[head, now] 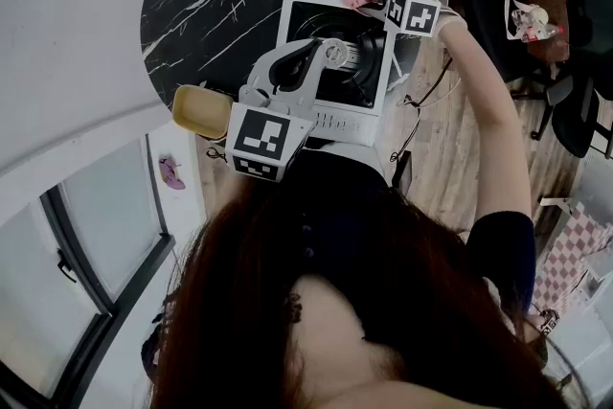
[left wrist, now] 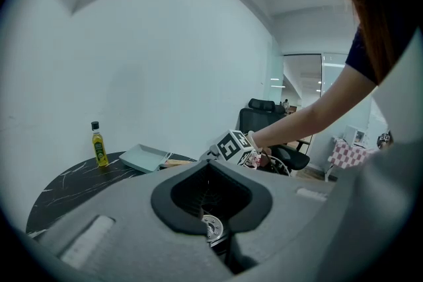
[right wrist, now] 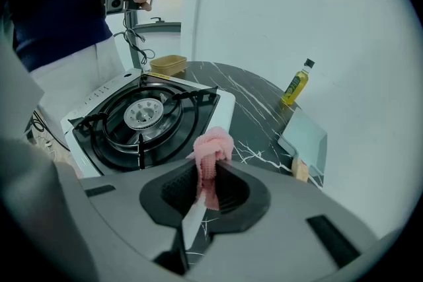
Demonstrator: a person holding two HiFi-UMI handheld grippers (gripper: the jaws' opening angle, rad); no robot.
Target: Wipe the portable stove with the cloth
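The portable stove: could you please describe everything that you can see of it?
The portable stove is a single-burner unit with a white, metal-looking body and a black recessed top. A round silver burner sits at the centre inside dark rings, with black pan supports around it. No flame or pot shows. It stands level on the black marbled table, near the person's edge. The pink cloth, clamped in the right gripper, is at its far corner; contact cannot be confirmed.
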